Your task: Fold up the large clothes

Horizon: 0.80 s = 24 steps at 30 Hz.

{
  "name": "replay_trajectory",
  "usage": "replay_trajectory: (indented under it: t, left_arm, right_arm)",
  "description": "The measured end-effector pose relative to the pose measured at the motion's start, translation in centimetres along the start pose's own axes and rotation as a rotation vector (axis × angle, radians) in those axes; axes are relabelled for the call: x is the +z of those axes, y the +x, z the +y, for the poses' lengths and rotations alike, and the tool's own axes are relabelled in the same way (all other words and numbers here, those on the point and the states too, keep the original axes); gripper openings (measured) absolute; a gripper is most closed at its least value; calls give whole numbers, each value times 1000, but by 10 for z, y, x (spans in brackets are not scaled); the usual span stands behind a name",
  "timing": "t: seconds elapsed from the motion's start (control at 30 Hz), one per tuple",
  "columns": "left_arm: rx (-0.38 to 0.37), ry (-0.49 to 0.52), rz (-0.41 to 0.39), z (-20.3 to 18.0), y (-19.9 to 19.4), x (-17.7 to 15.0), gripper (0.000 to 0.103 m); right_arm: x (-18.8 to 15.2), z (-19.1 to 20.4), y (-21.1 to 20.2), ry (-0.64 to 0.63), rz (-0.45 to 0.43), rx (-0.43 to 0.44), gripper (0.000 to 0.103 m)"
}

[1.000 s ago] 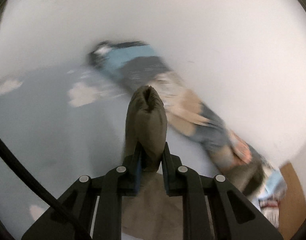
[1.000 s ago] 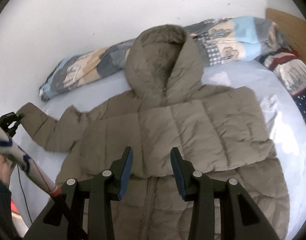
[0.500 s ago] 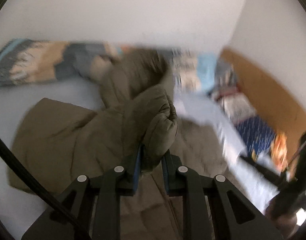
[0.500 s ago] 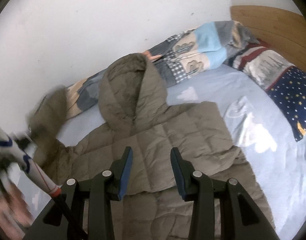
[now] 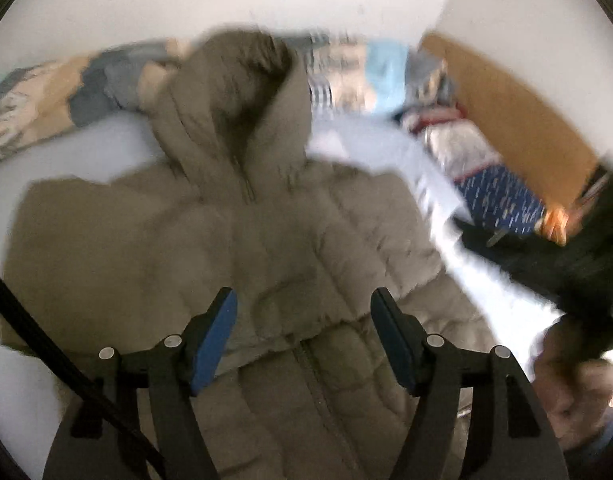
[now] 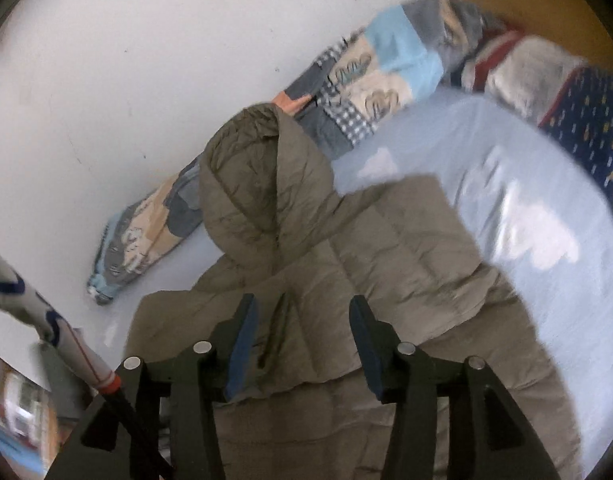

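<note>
The left gripper (image 5: 302, 334) has its jaws spread wide and holds nothing; it hangs over the middle of the coat (image 5: 242, 256); the right gripper (image 6: 302, 346) is spread too, and empty, just over the coat's chest. The coat lies flat on the bed (image 6: 486, 168), zip side up; both sleeves look tucked in across the front, and the hood (image 6: 250, 184) points at the wall (image 6: 146, 60). A rolled blanket (image 6: 358, 80) lies behind the hood. I think the next step is to fold the coat in half; to do it well, each gripper should pinch one corner of the bottom hem, lift both at the same height, and lay the hem up by the shoulders; go slowly, because the puffy cloth may spring back and the sleeves may slip out.
</note>
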<state>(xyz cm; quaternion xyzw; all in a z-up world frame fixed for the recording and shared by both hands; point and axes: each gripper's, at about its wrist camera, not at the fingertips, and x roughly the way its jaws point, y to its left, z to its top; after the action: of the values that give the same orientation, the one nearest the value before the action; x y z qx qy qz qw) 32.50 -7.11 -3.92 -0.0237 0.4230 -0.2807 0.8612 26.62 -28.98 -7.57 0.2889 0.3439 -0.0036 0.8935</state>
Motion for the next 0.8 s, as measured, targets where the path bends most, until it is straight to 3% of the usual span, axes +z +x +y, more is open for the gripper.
replay_trajectory:
  t: [0.07,0.23,0.27,0.37,0.5,0.6,0.67,0.8]
  left_arm:
    - [74,-32,-56,17,-31,1,79]
    - [444,-171,-133,109,-63,-17,83]
    - [459,-220,-143,131,-63,-21,83]
    - [452,-451,-118,206,-57,-37,82]
    - [360,-644,-127,251,-55,-51,82]
    - [380,-608,-117,251,-50,-46,82]
    - [399,-569,-102,245,-41,-41,83]
    - [368,-550,-74,238,-32,-35,83]
  right_arm:
    - [-5,-3,11,37,43,39,52]
    - [-30,-1,52,113,196,157,52]
    - [-33,1,57,115,210,163,52]
    - [-47,6,77,125,250,175,52]
    - [-57,15,99,117,276,186,49]
    - [-59,21,113,100,282,185,38]
    - [-60,22,120,78,280,171,24]
    - [-52,17,111,70,224,154,18]
